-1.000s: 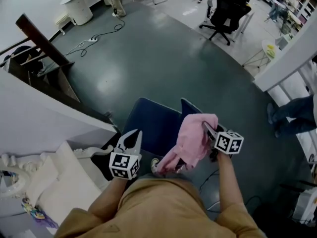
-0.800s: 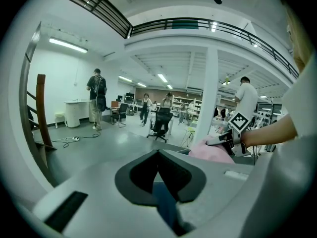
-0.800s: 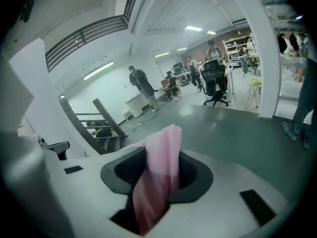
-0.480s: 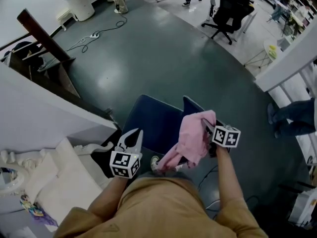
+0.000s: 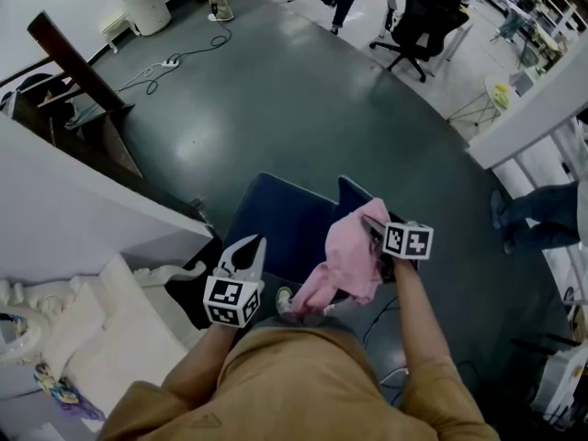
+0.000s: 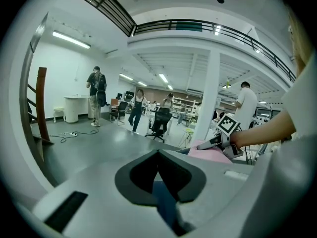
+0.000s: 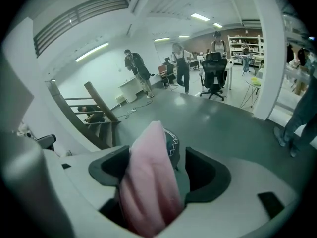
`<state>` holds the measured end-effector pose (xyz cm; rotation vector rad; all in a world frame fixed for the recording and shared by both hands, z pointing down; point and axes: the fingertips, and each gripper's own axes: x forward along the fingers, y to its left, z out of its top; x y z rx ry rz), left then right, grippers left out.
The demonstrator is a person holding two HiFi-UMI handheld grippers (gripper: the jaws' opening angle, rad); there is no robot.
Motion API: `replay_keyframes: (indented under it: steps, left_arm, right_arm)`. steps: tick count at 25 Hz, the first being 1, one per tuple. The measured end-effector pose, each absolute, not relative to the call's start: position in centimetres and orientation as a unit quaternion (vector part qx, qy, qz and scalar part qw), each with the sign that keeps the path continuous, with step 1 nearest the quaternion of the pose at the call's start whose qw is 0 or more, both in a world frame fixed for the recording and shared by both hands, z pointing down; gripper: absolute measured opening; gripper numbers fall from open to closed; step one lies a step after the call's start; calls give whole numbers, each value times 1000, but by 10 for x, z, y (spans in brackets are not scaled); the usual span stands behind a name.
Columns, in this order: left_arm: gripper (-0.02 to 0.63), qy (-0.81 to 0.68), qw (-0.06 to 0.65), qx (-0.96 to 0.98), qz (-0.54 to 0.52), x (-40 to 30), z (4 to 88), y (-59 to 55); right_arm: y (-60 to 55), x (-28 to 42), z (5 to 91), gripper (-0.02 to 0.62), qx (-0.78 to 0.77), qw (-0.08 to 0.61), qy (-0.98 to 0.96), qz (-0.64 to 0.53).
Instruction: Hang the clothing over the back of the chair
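Release stage of the hanging task, seen from beside the person. The pink clothing (image 5: 347,263) lies draped over the near top edge of the dark blue chair (image 5: 276,220) (I take that edge for the back, though the steep angle leaves it uncertain), with 1 fold rising into the right hand-held gripper (image 5: 374,231). That gripper's 2 jaws are opening. The cloth stands between them, leaning on 1 pad and clear of the other, so the chair, not the grip, appears to carry the weight now. The gripper tilts downward over the chair, presumably so the fabric falls on both sides of the edge instead of sliding off. The left hand-held gripper (image 5: 250,246) hangs just beside the chair's left edge, jaws pressed together and pinching nothing I can make out. It seems held in reserve to straighten the drape.
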<state>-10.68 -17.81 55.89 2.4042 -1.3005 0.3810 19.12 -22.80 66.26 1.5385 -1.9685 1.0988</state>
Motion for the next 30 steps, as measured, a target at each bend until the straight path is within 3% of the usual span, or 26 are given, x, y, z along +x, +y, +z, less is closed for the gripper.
replay_keyframes:
  steps: [4, 24, 30]
  left_arm:
    - [4, -462, 199, 854, 135, -116, 565, -180]
    - [4, -427, 193, 877, 111, -122, 554, -194]
    - [4, -420, 175, 884, 104, -121, 544, -196]
  right_arm:
    - [-227, 196, 653, 385, 563, 175, -700, 403]
    - [-199, 201, 589, 359, 620, 85, -692, 360]
    - [-175, 207, 569, 208, 642, 69, -689, 330]
